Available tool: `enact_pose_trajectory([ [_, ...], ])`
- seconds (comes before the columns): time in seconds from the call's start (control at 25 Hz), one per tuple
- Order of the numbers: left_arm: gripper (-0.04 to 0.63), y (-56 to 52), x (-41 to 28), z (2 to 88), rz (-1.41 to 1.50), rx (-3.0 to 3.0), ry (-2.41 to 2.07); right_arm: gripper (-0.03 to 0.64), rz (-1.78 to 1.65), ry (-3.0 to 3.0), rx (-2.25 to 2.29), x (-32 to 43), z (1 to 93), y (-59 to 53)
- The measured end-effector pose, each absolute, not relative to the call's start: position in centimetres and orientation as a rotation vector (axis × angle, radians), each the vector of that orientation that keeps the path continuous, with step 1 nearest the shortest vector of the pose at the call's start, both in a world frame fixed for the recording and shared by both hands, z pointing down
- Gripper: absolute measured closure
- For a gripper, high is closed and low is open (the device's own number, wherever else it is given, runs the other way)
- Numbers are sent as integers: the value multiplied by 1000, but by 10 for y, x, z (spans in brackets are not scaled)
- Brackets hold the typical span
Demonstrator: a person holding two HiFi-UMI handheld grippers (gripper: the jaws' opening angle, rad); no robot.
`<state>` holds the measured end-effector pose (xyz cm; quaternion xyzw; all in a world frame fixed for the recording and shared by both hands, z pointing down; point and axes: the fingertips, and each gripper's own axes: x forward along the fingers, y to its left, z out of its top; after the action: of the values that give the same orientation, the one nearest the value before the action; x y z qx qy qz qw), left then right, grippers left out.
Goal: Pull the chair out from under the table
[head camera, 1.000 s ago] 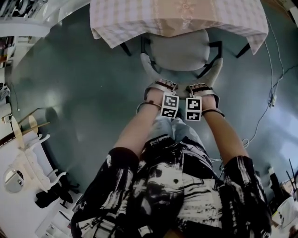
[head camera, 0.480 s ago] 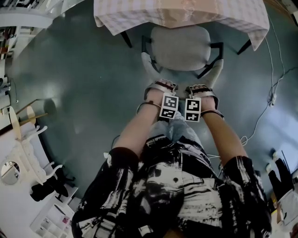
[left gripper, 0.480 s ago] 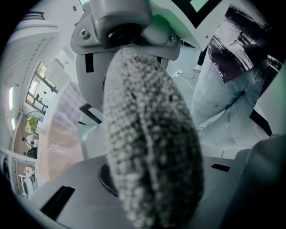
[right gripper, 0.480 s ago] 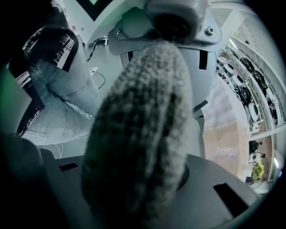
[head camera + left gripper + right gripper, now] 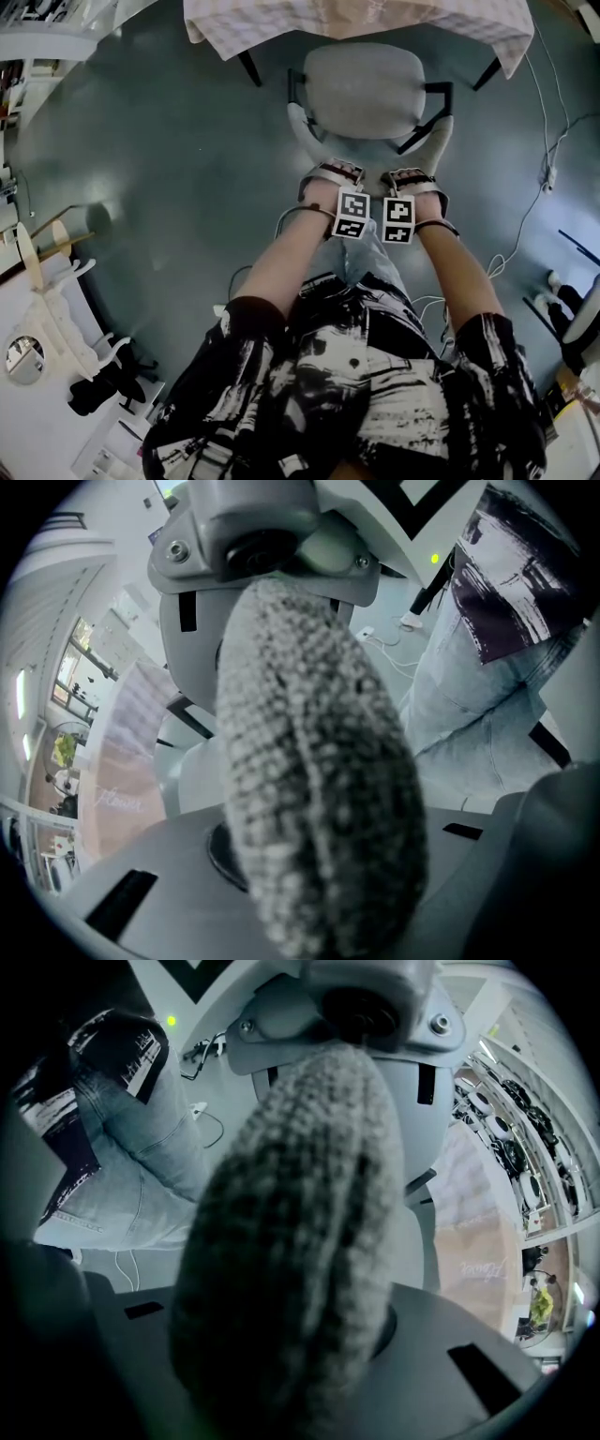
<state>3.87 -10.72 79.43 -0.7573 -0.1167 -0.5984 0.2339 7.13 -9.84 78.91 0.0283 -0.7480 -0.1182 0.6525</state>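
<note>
Grey knit fabric between both sets of jaws. Pinching the chair (image 5: 366,89) by the top edge of its back with the left gripper (image 5: 325,176), pads pressed on either face. Same hold with the right gripper (image 5: 412,180), just beside, marker cubes (image 5: 352,215) nearly touching. Standing on the blue-grey floor (image 5: 159,141), seat almost clear of the checked-cloth table (image 5: 281,26), far edge at its hem.

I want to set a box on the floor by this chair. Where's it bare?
Widest bare patch of dark floor: left of the grey fabric chair, bordered by the checked-cloth table and the cluttered white desk. Right of the chair is tighter: a white cable trails there.
</note>
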Motion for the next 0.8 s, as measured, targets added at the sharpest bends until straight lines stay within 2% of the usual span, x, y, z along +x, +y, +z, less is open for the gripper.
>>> enact_pose_trajectory([
  [0.8, 491, 43, 4, 806, -1630, -2056, -361, 517, -236, -1688, 94, 38, 800, 52],
])
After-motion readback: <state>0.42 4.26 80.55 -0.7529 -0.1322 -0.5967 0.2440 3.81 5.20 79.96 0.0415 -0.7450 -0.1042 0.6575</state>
